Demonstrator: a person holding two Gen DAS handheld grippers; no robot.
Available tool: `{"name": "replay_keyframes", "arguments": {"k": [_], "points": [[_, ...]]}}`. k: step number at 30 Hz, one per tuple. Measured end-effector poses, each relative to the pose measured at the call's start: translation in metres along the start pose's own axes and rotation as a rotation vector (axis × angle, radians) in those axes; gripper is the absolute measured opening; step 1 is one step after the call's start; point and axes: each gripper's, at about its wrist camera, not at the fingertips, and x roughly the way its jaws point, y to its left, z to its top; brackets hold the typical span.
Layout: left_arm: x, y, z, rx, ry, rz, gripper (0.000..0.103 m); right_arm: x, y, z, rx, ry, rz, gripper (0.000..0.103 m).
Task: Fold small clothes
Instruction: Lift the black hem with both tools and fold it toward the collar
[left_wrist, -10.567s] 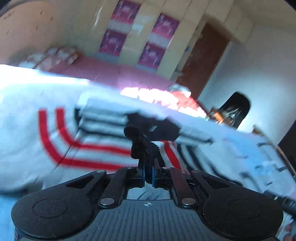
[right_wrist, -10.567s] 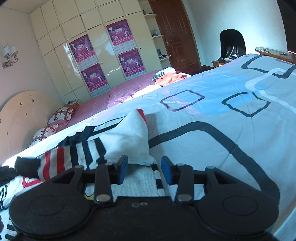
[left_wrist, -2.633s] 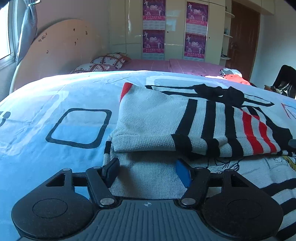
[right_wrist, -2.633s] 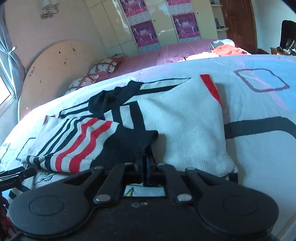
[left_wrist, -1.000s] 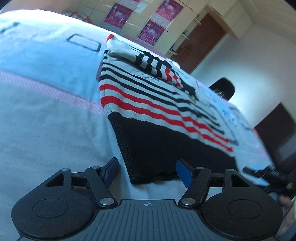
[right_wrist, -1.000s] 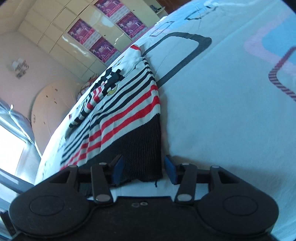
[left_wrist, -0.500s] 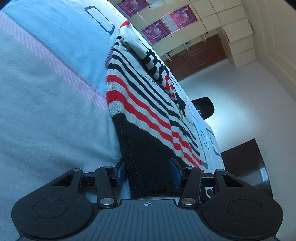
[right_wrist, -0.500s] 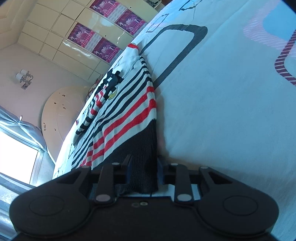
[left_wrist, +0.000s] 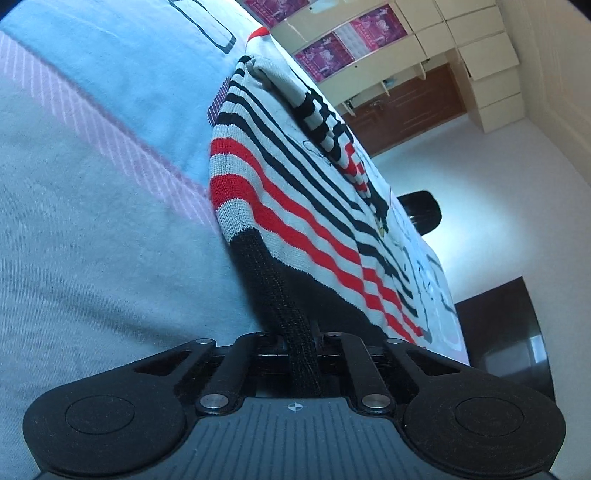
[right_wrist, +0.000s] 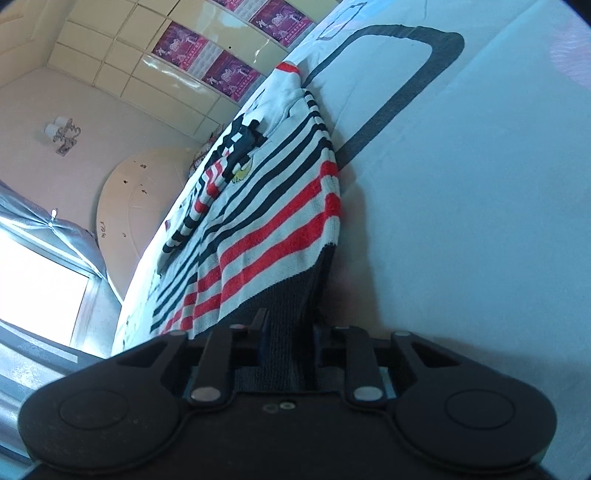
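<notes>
Left tool (left_wrist: 301, 343): pressed together, pinching the black ribbed hem (left_wrist: 280, 302) of the sweater at its left corner; the knit runs straight out of the jaws and rises from the grip, so the corner is judged held ready to be carried over for a fold.

Right tool (right_wrist: 286, 332): jaws closing, with the black hem (right_wrist: 288, 310) at the sweater's right corner between them and the pads already on the cloth; a corner in each tool would keep the hem edge straight when it is lifted.

Sweater (left_wrist: 295, 177): striped knit, grey-white with black and red bands, lying flat on the bed and stretching away from both tools toward the headboard end; a sleeve (right_wrist: 221, 162) lies folded in across the body, which suggests the side folds are done and the hem-to-collar fold is the step in hand.

Bed cover (left_wrist: 92, 221): pale blue with dark outlined rectangles, lying under the sweater and bare on both sides of it.

Headboard (right_wrist: 140, 192): rounded and pale, beyond the sweater's far end.

Wardrobe (right_wrist: 177, 55): cream doors with magenta posters, farther behind the sweater.
</notes>
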Motion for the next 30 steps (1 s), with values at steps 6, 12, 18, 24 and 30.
{"name": "replay_keyframes", "arguments": {"k": [6,12,18,24,30], "points": [[-0.015,-0.01,-0.001,0.049,-0.053,-0.016,0.004,-0.018,0.024,-0.001,-0.118,-0.075,0.024,0.006],[-0.046,-0.013,0.004,0.07,-0.126,-0.047,0.004,-0.046,0.049,0.005,-0.195,-0.151,0.05,0.006],[-0.038,0.001,-0.004,0.067,-0.09,0.006,0.004,-0.035,0.016,-0.004,-0.114,-0.125,-0.031,0.006],[-0.025,0.009,-0.007,0.048,-0.067,0.042,0.004,-0.023,-0.002,-0.016,-0.039,-0.101,-0.079,0.005],[-0.027,0.009,-0.007,0.034,-0.084,0.028,0.004,-0.024,0.007,-0.012,-0.077,-0.091,-0.104,0.006]]}}
